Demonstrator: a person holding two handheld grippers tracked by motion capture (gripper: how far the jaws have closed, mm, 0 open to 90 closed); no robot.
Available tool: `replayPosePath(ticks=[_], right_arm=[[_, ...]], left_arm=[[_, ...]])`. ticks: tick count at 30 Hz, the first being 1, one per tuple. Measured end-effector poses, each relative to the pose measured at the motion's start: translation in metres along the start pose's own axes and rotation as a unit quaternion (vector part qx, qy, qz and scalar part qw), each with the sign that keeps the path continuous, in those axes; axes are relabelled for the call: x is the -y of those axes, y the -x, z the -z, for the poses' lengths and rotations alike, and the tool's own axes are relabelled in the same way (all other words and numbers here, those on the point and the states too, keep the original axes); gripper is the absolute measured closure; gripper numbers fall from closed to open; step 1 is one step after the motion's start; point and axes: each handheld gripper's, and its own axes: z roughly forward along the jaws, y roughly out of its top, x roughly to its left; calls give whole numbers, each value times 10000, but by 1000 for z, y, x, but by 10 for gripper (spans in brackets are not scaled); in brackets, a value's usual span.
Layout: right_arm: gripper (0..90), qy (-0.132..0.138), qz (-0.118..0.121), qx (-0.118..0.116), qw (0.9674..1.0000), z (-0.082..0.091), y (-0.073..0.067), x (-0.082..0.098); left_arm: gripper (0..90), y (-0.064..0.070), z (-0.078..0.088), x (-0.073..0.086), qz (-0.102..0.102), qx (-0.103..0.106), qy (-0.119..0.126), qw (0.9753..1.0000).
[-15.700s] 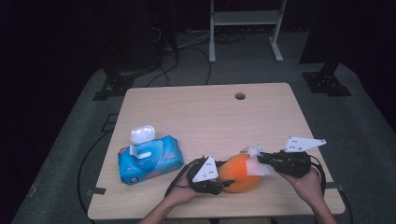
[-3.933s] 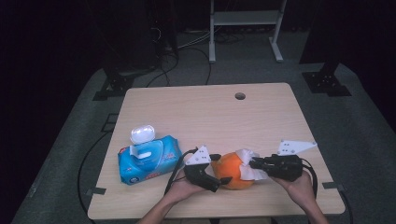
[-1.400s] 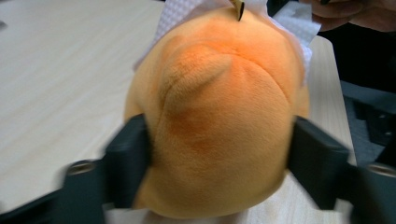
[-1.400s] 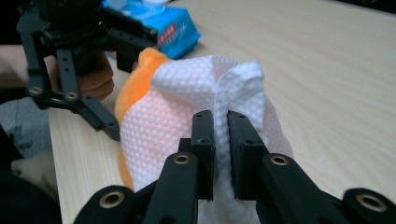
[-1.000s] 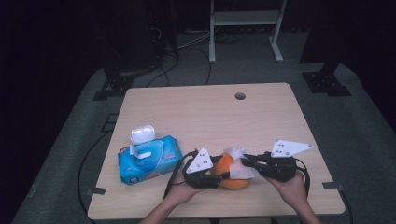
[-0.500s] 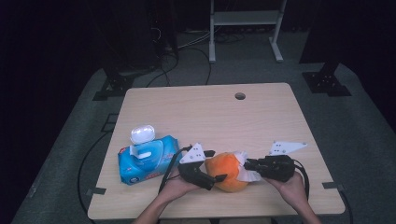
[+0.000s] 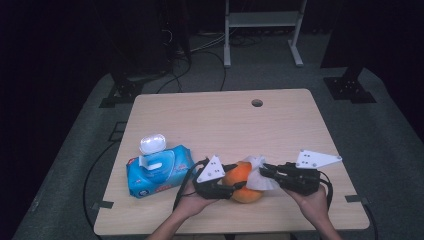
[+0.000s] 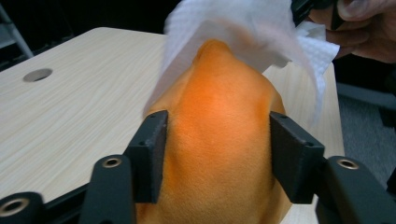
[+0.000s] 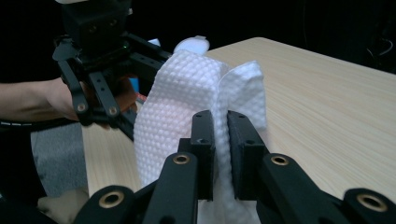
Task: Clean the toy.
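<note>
Orange rounded soft-skinned object [image 7: 242,181] is located just right of the blue wet-wipe pack [image 7: 157,171] (white flip lid raised) on the light wooden table [image 7: 220,125]. It is clamped between the left gripper [image 7: 231,184] jaws, which have just been closing. White textured wipe [image 9: 187,98] is pinched by the shut right gripper [image 9: 220,140] and draped over the orange object's top.

Black two-jaw grippers, left gripper [image 7: 231,186], right gripper [image 7: 265,172]; brass-ringed screws; grey three-cornered plates; black cables.
</note>
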Motion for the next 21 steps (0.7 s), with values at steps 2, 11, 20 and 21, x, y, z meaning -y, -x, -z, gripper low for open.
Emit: replayPosePath(ticks=[2, 11, 20, 21], right_arm=[[806, -219, 147, 72, 9996, -7, -3, 0], [811, -511, -129, 151, 9985, -9, 11, 14], [810, -554, -222, 17, 9982, -8, 15, 19], [810, -570, -222, 20, 9981, -7, 15, 18]], left_arm=[[368, 1, -2, -2, -14, 16, -13, 10000], [82, -21, -1, 12, 414, 166, 3, 9990], [107, -27, -18, 28, 1051, 850, 68, 9908], [152, -24, -17, 28, 974, 809, 106, 9919]])
